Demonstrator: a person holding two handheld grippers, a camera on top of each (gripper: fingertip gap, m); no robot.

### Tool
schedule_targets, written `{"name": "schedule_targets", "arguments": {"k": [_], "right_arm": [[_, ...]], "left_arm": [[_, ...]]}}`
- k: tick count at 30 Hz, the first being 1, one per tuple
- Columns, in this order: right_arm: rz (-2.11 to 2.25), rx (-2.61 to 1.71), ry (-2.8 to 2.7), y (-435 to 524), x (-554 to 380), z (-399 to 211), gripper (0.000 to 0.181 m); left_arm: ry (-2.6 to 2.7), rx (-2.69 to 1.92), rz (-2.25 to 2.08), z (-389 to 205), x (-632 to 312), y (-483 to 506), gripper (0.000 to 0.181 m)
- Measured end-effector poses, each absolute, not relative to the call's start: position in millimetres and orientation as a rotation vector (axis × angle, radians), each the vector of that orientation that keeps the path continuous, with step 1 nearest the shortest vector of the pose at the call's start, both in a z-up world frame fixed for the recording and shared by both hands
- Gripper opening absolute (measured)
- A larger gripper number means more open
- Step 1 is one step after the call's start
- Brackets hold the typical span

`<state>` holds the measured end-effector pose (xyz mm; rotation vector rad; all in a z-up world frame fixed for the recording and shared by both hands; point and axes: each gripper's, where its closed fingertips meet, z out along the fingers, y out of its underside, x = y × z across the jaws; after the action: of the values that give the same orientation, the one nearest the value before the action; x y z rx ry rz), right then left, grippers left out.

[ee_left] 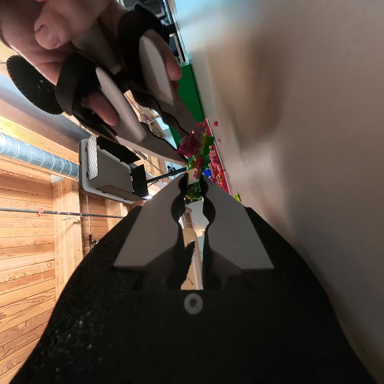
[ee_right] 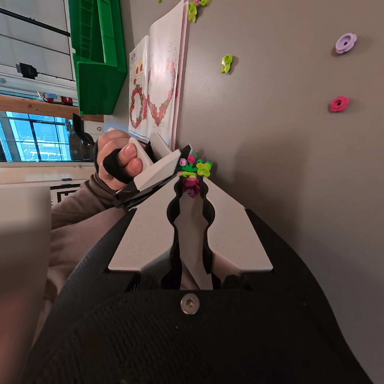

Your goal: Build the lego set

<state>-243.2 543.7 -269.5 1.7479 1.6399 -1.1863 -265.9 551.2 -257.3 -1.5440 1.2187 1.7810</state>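
Observation:
My right gripper [ee_right: 191, 181] is shut on a magenta flower piece [ee_right: 191, 187], held just above the grey table [ee_right: 280, 166]. My left gripper [ee_left: 194, 179] is shut on a green sprig assembly [ee_left: 194, 192] with lime leaves and small pink and lavender buds [ee_right: 190, 167]. The flower sits against the sprig's lime end. In the left wrist view the right gripper [ee_left: 187, 148] comes in from the upper left with the flower [ee_left: 190, 142]. In the right wrist view the left gripper's white fingers [ee_right: 158, 168] come in from the left, held by a hand.
An open instruction booklet [ee_right: 160, 83] lies beyond the grippers, with a green bin [ee_right: 97, 62] behind it. Loose on the table are lime leaf pieces [ee_right: 226, 63], a lavender flower [ee_right: 345, 43] and a magenta flower [ee_right: 338, 104]. A red tray of pieces [ee_left: 217, 166] shows in the left wrist view. My two grippers' fingertips are within a few centimetres of each other.

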Motion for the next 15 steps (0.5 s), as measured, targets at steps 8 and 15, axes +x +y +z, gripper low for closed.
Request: {"name": "schedule_targets", "arguments": {"k": [8, 15], "right_arm": [[-0.873, 1.579, 1.858, 562.0, -213.7, -275.6, 0.013], [-0.048, 1.281, 2.486, 625.8, -191.4, -298.7, 0.013]], "left_arm": [[1.234, -1.542, 1.772, -258.1, -264.2, 551.1, 0.008], [1.244, -1.529, 1.761, -258.2, -259.5, 552.1, 0.008]]}}
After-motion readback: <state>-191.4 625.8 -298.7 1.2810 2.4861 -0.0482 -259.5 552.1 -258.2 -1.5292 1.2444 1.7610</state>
